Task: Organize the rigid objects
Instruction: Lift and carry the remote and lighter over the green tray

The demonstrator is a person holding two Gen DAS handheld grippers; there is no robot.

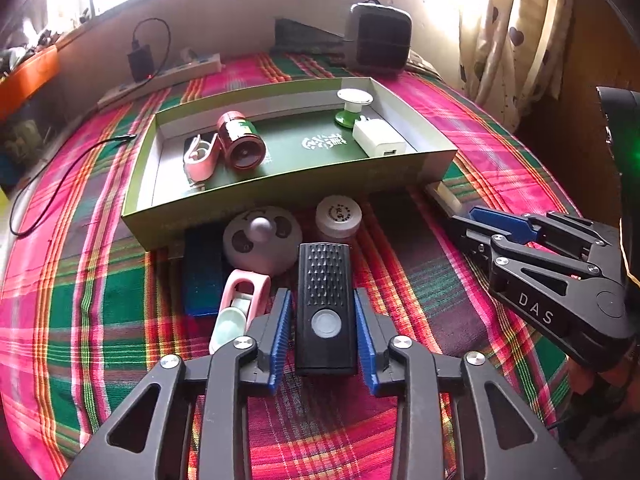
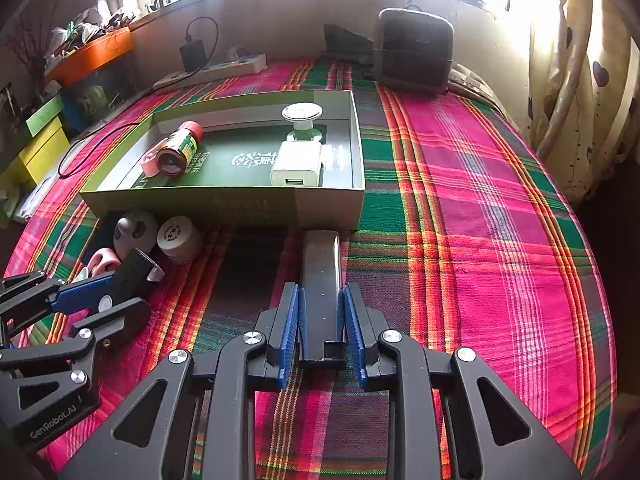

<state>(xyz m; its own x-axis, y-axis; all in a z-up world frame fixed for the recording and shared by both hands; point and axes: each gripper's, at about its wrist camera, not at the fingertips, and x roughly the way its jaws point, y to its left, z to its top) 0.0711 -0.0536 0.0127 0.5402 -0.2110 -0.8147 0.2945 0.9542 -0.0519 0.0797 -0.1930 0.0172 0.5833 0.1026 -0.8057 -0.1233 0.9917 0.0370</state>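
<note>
Bright window light falls over a plaid cloth (image 1: pixel 460 184) of pink, green and orange that covers the whole surface.

Between the blue pads of the left gripper (image 1: pixel 325 334) lies a black rectangular device (image 1: pixel 326 308) with a studded top and a round grey button. The pads stand close on both of its long sides with a thin sliver of gap showing, so whether they press on it cannot be told. Just left of these jaws lie a pink and mint clip (image 1: pixel 240 304) and a dark blue block (image 1: pixel 204 276). Straight ahead of the jaws sit a grey round disc with a knob (image 1: pixel 262 244) and a small white round tin (image 1: pixel 338 216), both against the near wall of an open green box (image 1: pixel 280 196).

The right gripper (image 2: pixel 322 320) has its jaws clamped on a long dark metal bar (image 2: pixel 322 276), which reaches forward from the pads to the box's front wall (image 2: pixel 224 208).

Beyond both pairs of jaws, inside the box, lie a red-capped bottle with a green label (image 1: pixel 240 144), a pink clip (image 1: pixel 200 156), a white USB charger (image 1: pixel 378 138) and a white and green suction knob (image 1: pixel 354 108).
</note>
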